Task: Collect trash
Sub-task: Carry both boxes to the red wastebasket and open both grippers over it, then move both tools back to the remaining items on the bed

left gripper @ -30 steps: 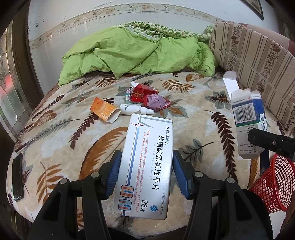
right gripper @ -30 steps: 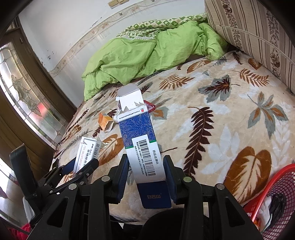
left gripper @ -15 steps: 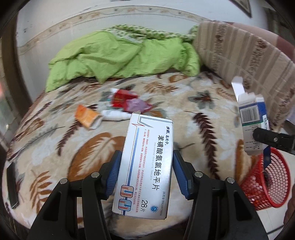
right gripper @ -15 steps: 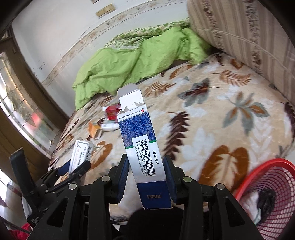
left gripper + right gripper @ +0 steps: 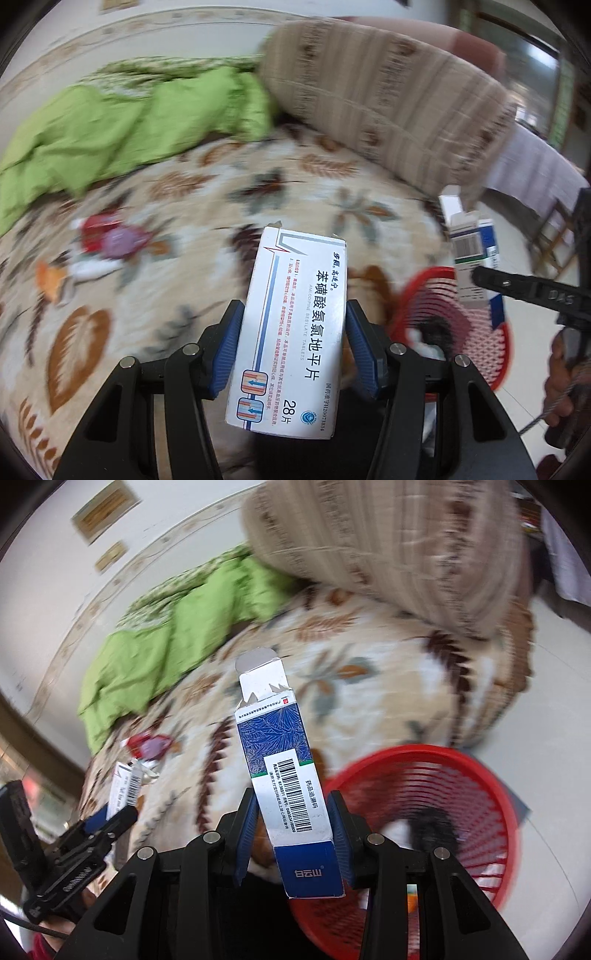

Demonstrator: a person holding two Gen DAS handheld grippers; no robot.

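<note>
Bed [image 5: 207, 192] — both grippers clamping boxes

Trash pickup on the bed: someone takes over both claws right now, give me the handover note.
Left claw: shut on the white tablet box, held over the bed edge.
Right claw: shut on the blue box, its top flap open, beside the red basket.
Basket stands on the floor by the bed; something dark and some white scraps are already in it.
Done: both boxes picked up and brought near the basket.
Left: drop both boxes in, then fetch the rest on the leaf-print blanket: red packet, purple wrapper, white bottle, orange box.
</note>
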